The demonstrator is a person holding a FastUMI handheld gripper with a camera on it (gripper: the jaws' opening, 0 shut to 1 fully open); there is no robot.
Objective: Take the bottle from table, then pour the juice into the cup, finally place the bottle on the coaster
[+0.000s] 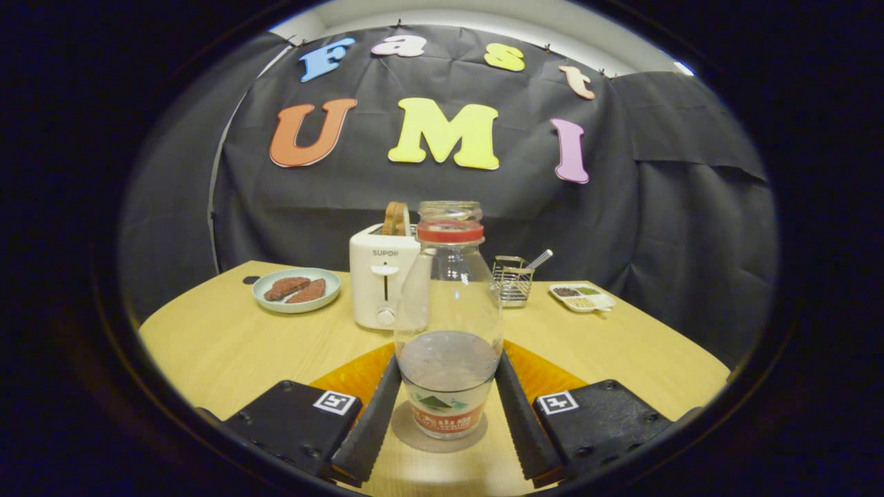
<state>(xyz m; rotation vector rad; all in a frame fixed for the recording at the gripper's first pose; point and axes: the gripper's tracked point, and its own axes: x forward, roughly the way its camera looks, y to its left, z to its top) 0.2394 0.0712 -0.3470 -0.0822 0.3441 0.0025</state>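
Claw [447, 407] fingers [373, 421] flank the bottle [449, 324], one on each side of its lower body; whether both press on the glass cannot be told. That bottle stands upright on a round coaster [407, 431] on the desk [228, 345], its mouth uncapped with a red ring around the neck and some pale liquid in its bottom part. Behind the bottle sits a white toaster [376, 276] with bread [396, 218] in its slot. Left of the toaster is a plate [266, 293] with two brown pieces. Right of the bottle, farther back, stand a wire basket [512, 279] and a small tray [583, 298].
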